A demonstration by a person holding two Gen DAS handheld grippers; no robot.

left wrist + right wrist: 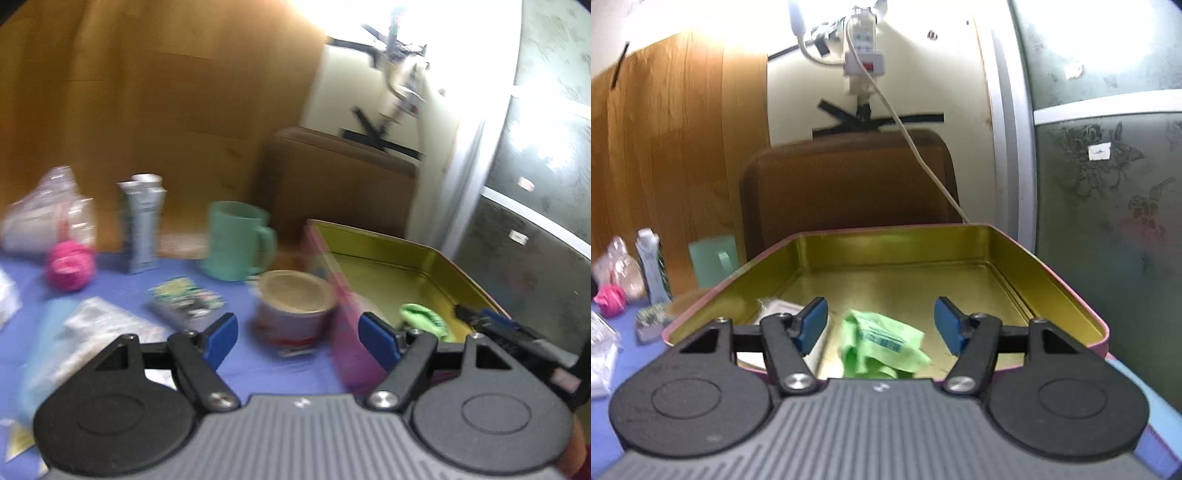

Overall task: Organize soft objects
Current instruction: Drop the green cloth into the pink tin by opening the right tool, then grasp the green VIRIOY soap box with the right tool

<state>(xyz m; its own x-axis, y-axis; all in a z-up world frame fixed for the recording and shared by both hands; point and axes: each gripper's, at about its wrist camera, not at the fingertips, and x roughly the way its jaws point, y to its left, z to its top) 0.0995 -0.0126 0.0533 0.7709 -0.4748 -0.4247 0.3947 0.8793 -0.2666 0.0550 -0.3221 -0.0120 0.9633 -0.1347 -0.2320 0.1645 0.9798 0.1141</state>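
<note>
The green soft bag point(882, 341) lies inside the gold tin point(1052, 280), so this drop-off step looks done. The right hand-held gripper point(881, 328) and the left hand-held gripper point(297, 341) are both open and hold nothing. Next, I think, one must reach the pink fluffy ball point(69, 267) on the blue worktop point(122, 288) and pinch it softly.

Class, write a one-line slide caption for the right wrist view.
Right gripper with open jaws above a green bag lying in the gold-lined tin.
</note>
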